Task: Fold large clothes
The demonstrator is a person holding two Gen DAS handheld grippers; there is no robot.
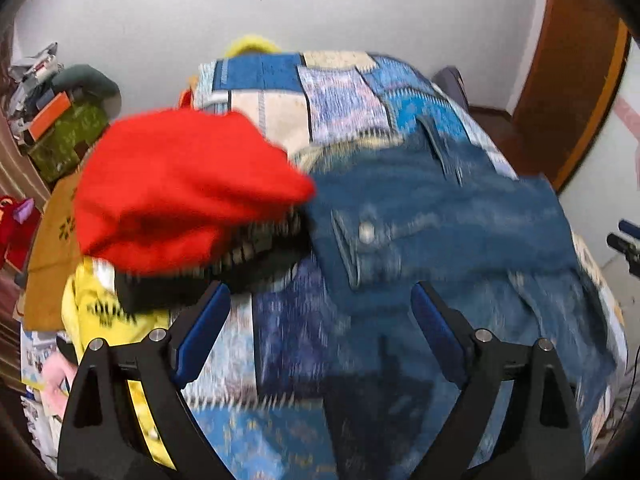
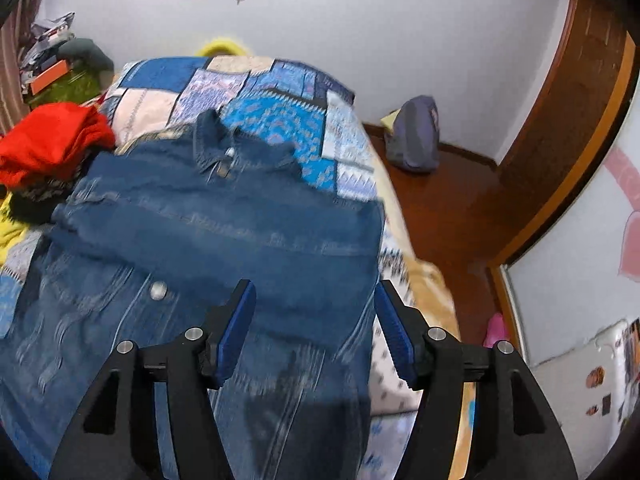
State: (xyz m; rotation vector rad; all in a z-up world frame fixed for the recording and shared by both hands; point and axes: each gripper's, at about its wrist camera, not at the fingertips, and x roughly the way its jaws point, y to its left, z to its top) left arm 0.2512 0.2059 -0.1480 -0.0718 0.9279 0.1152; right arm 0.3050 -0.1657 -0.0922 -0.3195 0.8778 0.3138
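Left wrist view: the left gripper point(image 1: 320, 320) hangs spread and empty over the bed point(image 1: 280, 420), above the patchwork cover at the near left edge of the denim jacket point(image 1: 440, 220). A red garment point(image 1: 180, 188) lies on a dark patterned one point(image 1: 256, 248) just left of the jacket.

Right wrist view: the right gripper point(image 2: 316, 320) is also spread, holding nothing, over the jacket's right edge. The jacket lies flat on the bed, collar point(image 2: 216, 140) far, front button point(image 2: 158, 290) showing. Denim looks heavy and fairly stiff, not slippery; pinching the thick hem or side seams should hold best.
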